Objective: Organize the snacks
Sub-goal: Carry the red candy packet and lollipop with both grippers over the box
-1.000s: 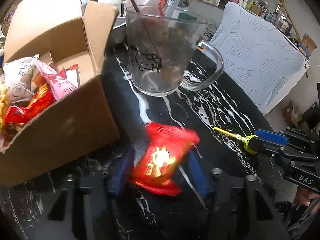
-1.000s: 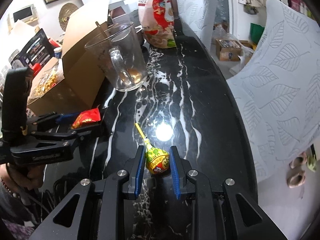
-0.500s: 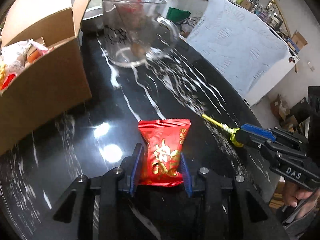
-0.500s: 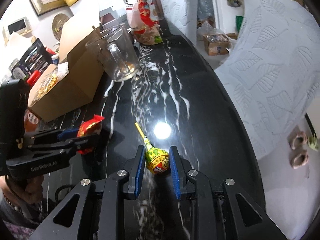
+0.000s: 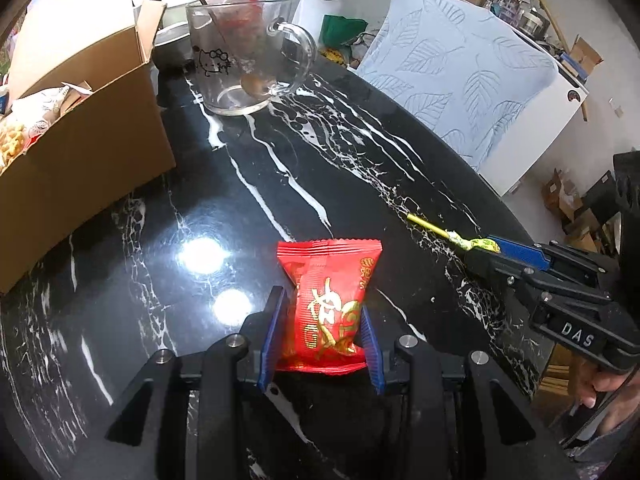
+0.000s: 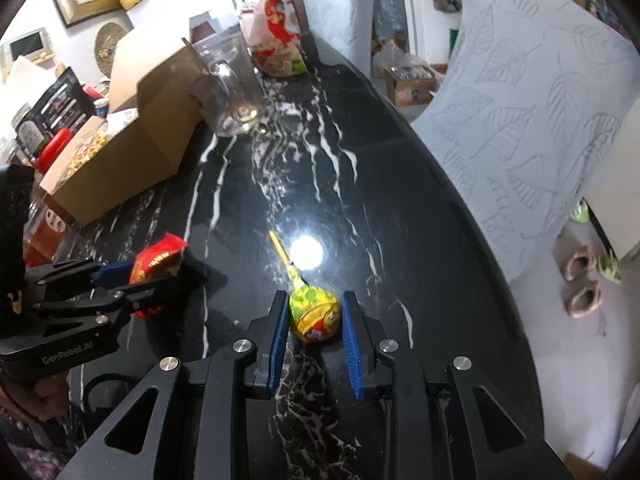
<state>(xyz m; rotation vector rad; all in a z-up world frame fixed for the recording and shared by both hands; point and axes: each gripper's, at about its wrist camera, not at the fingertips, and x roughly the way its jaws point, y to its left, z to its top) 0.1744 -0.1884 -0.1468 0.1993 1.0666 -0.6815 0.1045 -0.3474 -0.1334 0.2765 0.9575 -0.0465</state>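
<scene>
1. Left wrist view: the left gripper [image 5: 322,332] has its blue fingers pressed against both sides of a red snack packet [image 5: 328,308], which sits upright at 6 o'clock above the black marble table [image 5: 280,168]. The cardboard box [image 5: 88,152] at 10 o'clock already holds several snacks. A glass mug [image 5: 244,52] stands at 12 o'clock, just beside the box. The right gripper [image 5: 496,250] enters at 3 o'clock.

2. Right wrist view: the right gripper [image 6: 316,320] is closed narrowly around the wrapped head of a lollipop [image 6: 314,312], stick pointing toward 12 o'clock. The left gripper [image 6: 120,276] shows at 9 o'clock with the red packet [image 6: 156,260].

3. Progress, as a judgement: part of the sorting looks done, since the box [image 6: 132,140] is partly filled. Both held items are not yet in it, so two drops remain.
</scene>
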